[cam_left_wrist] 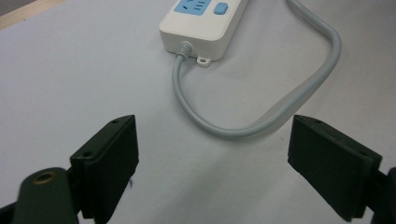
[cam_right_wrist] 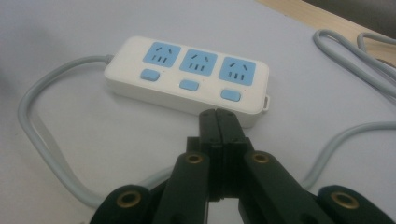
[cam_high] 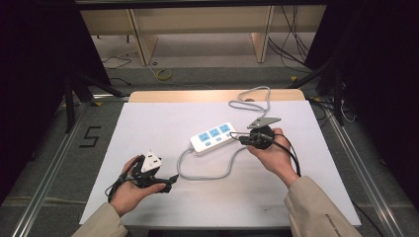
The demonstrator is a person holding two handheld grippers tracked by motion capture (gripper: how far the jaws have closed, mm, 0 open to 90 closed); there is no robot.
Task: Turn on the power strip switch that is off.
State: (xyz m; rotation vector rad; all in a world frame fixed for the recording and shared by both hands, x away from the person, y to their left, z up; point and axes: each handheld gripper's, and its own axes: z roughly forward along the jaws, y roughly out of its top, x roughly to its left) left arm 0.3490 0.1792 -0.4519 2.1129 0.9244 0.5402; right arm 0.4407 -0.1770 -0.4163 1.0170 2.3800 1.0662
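Note:
A white power strip [cam_high: 213, 137] with three blue sockets and three blue switches lies on the white table sheet [cam_high: 148, 118]. Its grey cable [cam_high: 205, 176] loops toward me, then runs to the table's back. My right gripper [cam_high: 237, 138] is shut with nothing between its jaws, tips just off the strip's right end. In the right gripper view the closed tips [cam_right_wrist: 218, 116] sit beside the power strip [cam_right_wrist: 187, 70], near the last switch. My left gripper [cam_high: 171, 182] rests low at front left. Its jaws stand wide open [cam_left_wrist: 212, 163] toward the cable loop [cam_left_wrist: 280, 119] and the power strip's cable end [cam_left_wrist: 201, 25].
A wooden table edge [cam_high: 212, 95] shows behind the sheet. More grey cable coils [cam_high: 254, 98] lie at the back right. Floor cables [cam_high: 164, 74] and dark stands surround the table, and a "5" marking [cam_high: 90, 137] is on the floor at left.

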